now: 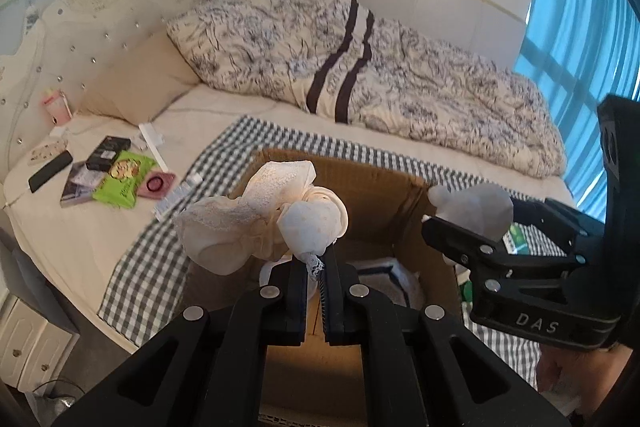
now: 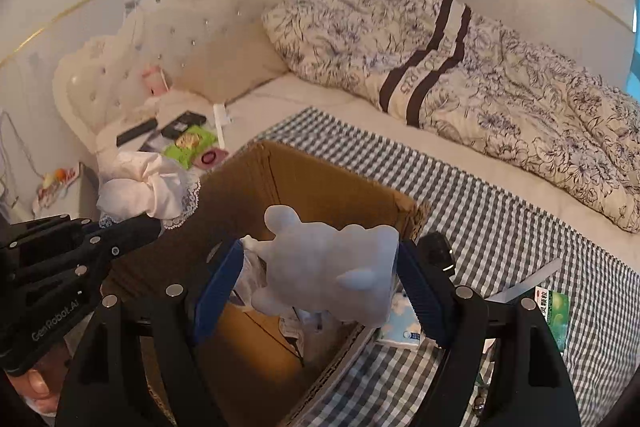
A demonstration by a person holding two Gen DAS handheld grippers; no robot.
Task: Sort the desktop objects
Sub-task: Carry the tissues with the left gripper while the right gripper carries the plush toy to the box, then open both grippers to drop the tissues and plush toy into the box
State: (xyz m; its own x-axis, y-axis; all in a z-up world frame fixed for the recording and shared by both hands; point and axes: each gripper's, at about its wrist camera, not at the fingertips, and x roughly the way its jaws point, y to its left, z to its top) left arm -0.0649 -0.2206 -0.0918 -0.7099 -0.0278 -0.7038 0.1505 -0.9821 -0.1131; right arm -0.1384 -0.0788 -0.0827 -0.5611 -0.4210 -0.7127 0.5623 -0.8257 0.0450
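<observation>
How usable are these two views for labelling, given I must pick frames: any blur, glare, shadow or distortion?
Left wrist view: strong fisheye bending, the blue curtained window bright at right, the knotted cream lace cloth bundle sharp. Right wrist view: the pale grey animal-shaped figurine close and slightly soft, the brown cardboard box interior shadowed, dark vignette in the corners.
</observation>
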